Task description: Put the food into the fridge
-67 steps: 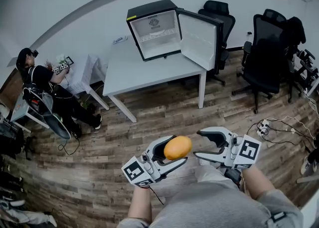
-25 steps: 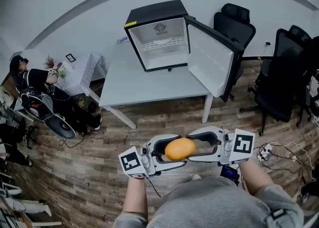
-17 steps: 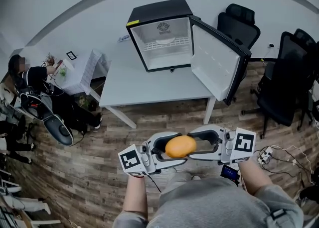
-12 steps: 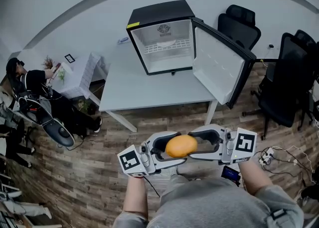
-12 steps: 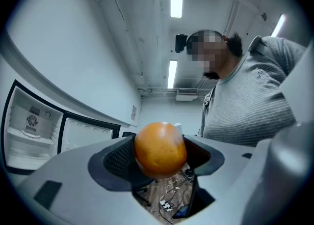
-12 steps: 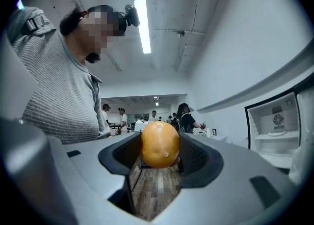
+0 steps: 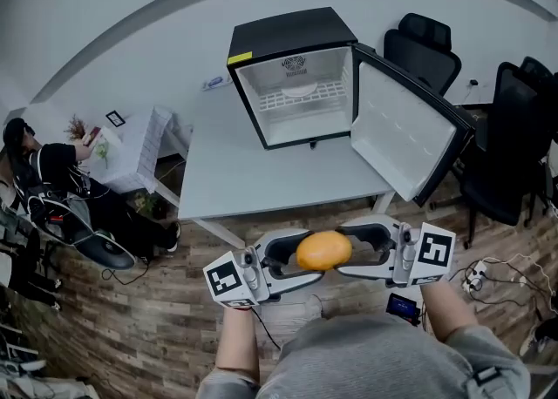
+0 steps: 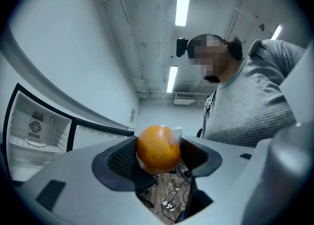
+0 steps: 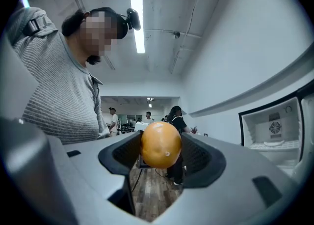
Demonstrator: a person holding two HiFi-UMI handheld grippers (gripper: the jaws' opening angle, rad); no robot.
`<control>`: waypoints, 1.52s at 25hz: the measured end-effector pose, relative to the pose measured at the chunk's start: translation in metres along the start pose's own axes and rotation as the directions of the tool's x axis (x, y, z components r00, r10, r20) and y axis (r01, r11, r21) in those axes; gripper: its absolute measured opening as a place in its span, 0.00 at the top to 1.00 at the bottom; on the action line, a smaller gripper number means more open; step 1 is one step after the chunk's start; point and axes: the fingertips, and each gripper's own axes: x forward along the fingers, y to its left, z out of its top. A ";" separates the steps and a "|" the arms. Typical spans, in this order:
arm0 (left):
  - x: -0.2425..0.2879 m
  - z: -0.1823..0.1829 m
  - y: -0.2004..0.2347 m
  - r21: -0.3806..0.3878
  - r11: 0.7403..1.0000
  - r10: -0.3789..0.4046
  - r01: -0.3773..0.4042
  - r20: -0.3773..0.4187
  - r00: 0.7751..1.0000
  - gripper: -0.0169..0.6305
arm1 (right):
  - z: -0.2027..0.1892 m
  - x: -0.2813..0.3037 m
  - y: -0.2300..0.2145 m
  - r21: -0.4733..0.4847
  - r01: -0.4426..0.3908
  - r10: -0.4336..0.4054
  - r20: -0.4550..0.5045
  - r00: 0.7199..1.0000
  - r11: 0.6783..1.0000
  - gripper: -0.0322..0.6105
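An orange (image 7: 323, 250) hangs in the air in front of my chest, between the tips of both grippers. My left gripper (image 7: 312, 254) comes in from the left and its jaws are closing, with the orange (image 8: 158, 149) between the pads and touching them. My right gripper (image 7: 343, 250) faces it from the right, and the orange (image 9: 161, 144) fills the gap between its pads too. Ahead, a black mini fridge (image 7: 292, 36) stands on a white table (image 7: 261, 179), its door (image 7: 405, 136) swung open to the right, its white inside showing a wire shelf.
Black office chairs (image 7: 427, 44) stand to the right of the fridge and behind its open door. A seated person (image 7: 52, 171) is at the left beside a small white table (image 7: 139, 140). Cables and a power strip (image 7: 475, 277) lie on the wooden floor at the right.
The right gripper has come in onto the orange that the left gripper held alone. The table and fridge have drawn nearer and larger in the head view.
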 end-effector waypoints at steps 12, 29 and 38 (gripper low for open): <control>-0.039 0.012 0.069 -0.021 0.999 -0.035 0.035 -0.001 0.999 0.52 | -0.009 0.052 -0.059 -0.009 0.053 -0.053 -0.025 0.998 0.999 0.56; -0.063 0.007 0.175 -0.077 0.990 -0.123 0.121 -0.034 0.992 0.52 | -0.032 0.091 -0.159 0.029 0.164 -0.162 -0.050 0.986 0.986 0.56; -0.039 0.001 0.261 -0.097 0.991 -0.098 0.092 -0.051 0.994 0.52 | -0.037 0.082 -0.247 0.057 0.165 -0.162 -0.048 0.986 0.985 0.56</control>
